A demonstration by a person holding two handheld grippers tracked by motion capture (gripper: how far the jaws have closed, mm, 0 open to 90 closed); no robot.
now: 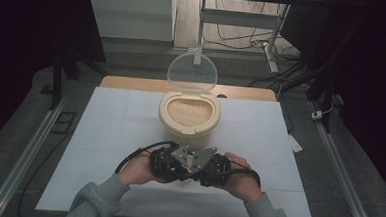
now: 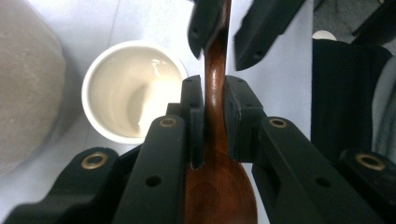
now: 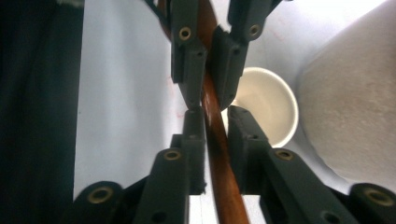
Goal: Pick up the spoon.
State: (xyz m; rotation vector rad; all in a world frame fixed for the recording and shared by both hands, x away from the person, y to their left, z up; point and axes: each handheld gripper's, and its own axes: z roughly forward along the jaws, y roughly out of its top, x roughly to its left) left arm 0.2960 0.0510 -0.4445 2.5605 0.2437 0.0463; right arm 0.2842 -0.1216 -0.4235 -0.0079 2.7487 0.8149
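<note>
A brown wooden spoon (image 2: pixel 217 186) lies between both grippers, low over the white mat in front of the rice tub. My left gripper (image 2: pixel 215 88) is shut on its handle just past the spoon bowl, both pads pressing the wood. Facing it, my right gripper (image 3: pixel 215 114) straddles the handle (image 3: pixel 224 186) farther along with a slim gap beside the wood, so it stands open. In the high view the left gripper (image 1: pixel 178 164) and right gripper (image 1: pixel 200 168) meet nose to nose, held by two hands. A small empty white cup (image 2: pixel 130 93) stands below them, beside the tub.
A cream tub of rice (image 1: pixel 189 113) with its clear lid (image 1: pixel 193 71) standing upright sits mid-table just beyond the grippers. The white mat (image 1: pixel 104 134) covers the table. Metal rails run along both sides of the table, and cables lie on the floor behind it.
</note>
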